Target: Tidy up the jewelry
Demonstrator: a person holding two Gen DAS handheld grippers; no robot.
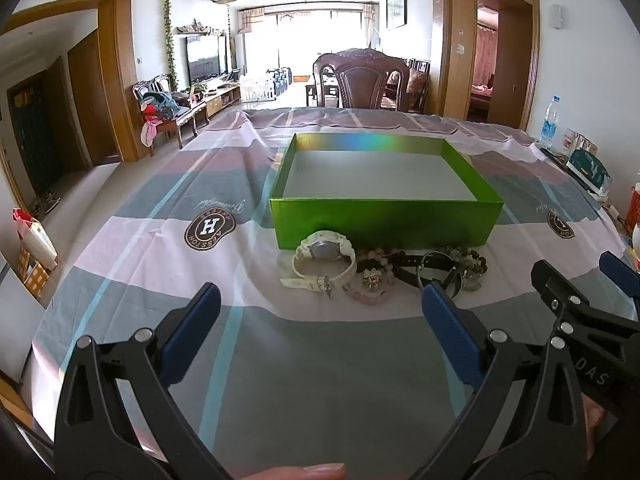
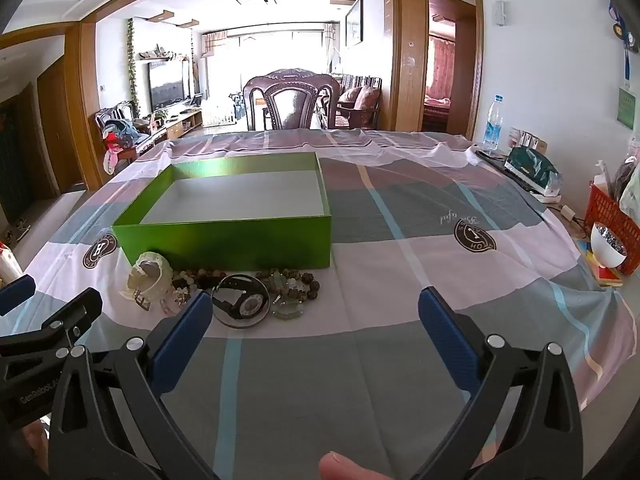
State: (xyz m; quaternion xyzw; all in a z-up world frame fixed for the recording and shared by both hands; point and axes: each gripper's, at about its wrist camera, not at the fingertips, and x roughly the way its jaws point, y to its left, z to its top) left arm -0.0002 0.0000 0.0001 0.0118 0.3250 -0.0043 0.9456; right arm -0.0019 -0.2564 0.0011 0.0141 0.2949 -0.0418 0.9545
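On the table, the green box [image 1: 384, 220] was totally empty, jewelry pile [image 1: 384, 270] sat just in front of it. Left gripper [image 1: 320, 304] and right gripper [image 2: 316, 310] were both spread wide, holding nothing, so everything was left to do.

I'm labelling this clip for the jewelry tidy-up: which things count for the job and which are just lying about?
For the job:
green box, empty
white watch
black watch
bead bracelets
pink bracelet

Lying about:
water bottle
red basket
white bowl
chair
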